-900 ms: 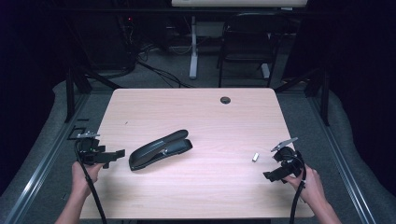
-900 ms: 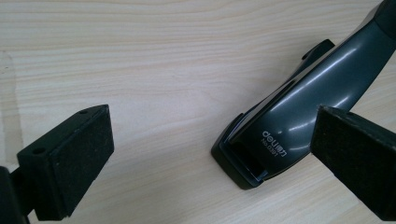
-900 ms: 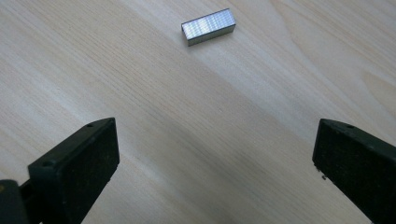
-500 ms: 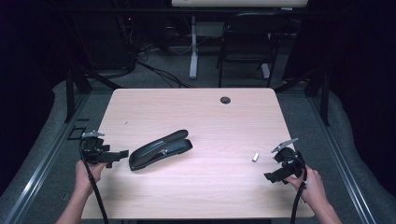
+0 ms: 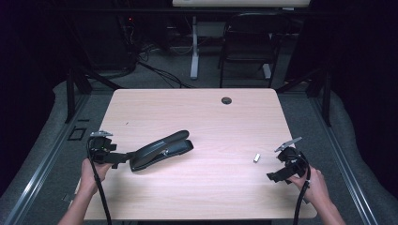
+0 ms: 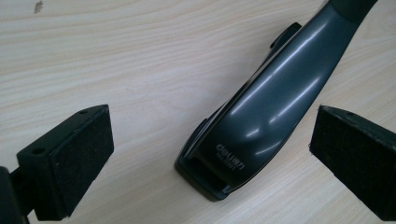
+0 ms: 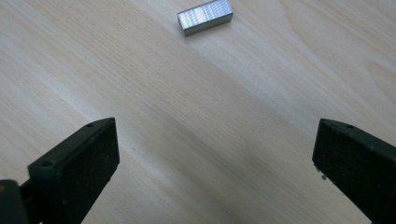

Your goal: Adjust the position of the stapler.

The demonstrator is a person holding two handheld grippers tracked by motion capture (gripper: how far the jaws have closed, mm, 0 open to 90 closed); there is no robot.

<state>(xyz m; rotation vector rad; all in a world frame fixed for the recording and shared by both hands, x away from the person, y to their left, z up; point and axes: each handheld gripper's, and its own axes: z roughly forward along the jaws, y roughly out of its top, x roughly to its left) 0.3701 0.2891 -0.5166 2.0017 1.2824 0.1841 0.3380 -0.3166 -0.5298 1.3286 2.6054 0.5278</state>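
Note:
A dark grey stapler (image 5: 162, 149) lies at an angle on the wooden table (image 5: 197, 117), left of centre. My left gripper (image 5: 123, 157) stands open right at the stapler's near end. In the left gripper view the stapler (image 6: 266, 102) lies ahead, between the two black pads (image 6: 81, 158), and neither pad touches it. A small silver strip of staples (image 5: 256, 158) rests on the right side of the table. My right gripper (image 5: 277, 177) is open a little short of it; in the right gripper view the staples (image 7: 205, 16) lie ahead of the open jaws.
A round cable hole (image 5: 226, 100) sits near the table's far edge. Beyond the table stand a dark chair (image 5: 248, 51), a white desk leg (image 5: 194, 47) and loose cables on the floor. The person's hands rest near the front corners.
My left gripper has moved right, up to the stapler's near end. The right gripper has drifted slightly toward the front edge. Both stay open.

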